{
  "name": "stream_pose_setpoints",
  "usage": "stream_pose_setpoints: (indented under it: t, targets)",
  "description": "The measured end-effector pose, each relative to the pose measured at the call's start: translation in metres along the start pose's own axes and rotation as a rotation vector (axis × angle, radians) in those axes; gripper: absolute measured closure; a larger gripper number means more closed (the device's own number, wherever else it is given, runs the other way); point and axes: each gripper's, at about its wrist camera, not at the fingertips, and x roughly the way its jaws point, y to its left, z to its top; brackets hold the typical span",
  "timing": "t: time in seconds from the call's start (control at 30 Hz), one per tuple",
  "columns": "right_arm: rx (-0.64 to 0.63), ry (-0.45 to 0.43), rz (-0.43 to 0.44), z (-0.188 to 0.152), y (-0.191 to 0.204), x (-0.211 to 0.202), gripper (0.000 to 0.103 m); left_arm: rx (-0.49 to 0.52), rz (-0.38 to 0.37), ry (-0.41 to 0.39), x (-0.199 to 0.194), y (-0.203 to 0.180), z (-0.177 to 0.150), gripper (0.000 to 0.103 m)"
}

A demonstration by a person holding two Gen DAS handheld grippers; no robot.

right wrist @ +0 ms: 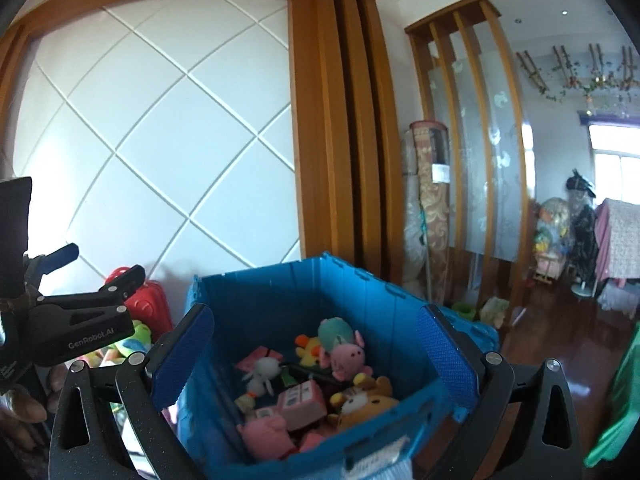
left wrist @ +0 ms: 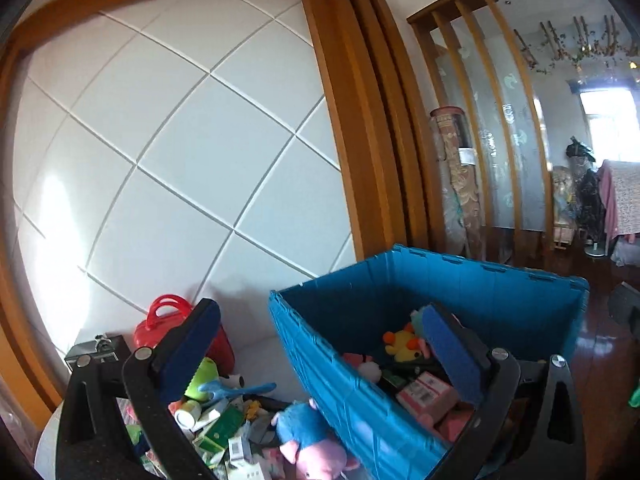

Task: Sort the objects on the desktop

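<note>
A blue plastic crate (left wrist: 500,292) (right wrist: 280,292) holds soft toys and pink boxes: a yellow duck (left wrist: 402,344) (right wrist: 310,350), a pink plush (right wrist: 350,356), a brown bear (right wrist: 368,402) and a pink box (right wrist: 302,400). My left gripper (left wrist: 324,354) is open and empty, straddling the crate's near left wall. Left of the crate lies a heap of small things, among them a blue-and-pink plush (left wrist: 308,436), a green toy (left wrist: 202,378) and a red toy case (left wrist: 176,324). My right gripper (right wrist: 314,360) stands open above the crate with nothing between its pads.
The left gripper's body (right wrist: 72,332) and a hand (right wrist: 24,404) show at the right view's left edge. A white panelled wall (left wrist: 180,160) is behind. A rolled carpet (left wrist: 460,184), a slatted wood screen (right wrist: 472,120) and dark wooden floor (right wrist: 560,320) lie to the right.
</note>
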Motion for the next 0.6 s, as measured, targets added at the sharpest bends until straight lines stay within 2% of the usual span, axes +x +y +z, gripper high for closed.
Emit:
stream_pose_setpoints:
  t: [0.1,0.2,0.33,0.43,0.6]
  targets:
    - [0.019,0.001,-0.031,-0.01,0.018,-0.04,0.0,-0.003,-0.051,0.035,-0.035,0.015,-0.018,0.0]
    - [0.041,0.011,-0.041,-0.021,0.037,-0.073,0.0,0.002,-0.044,0.045,-0.068,0.024,-0.03,0.0]
    - [0.033,0.035,-0.039,-0.028,0.056,-0.113,0.0,0.006,-0.073,0.05,-0.106,0.025,-0.034,0.0]
    - [0.022,0.011,-0.047,-0.027,0.058,-0.138,0.0,-0.011,-0.081,0.027,-0.134,0.025,-0.037,0.0]
    - [0.01,0.02,-0.027,-0.028,0.054,-0.161,0.0,-0.016,-0.108,0.03,-0.156,0.012,-0.039,0.0]
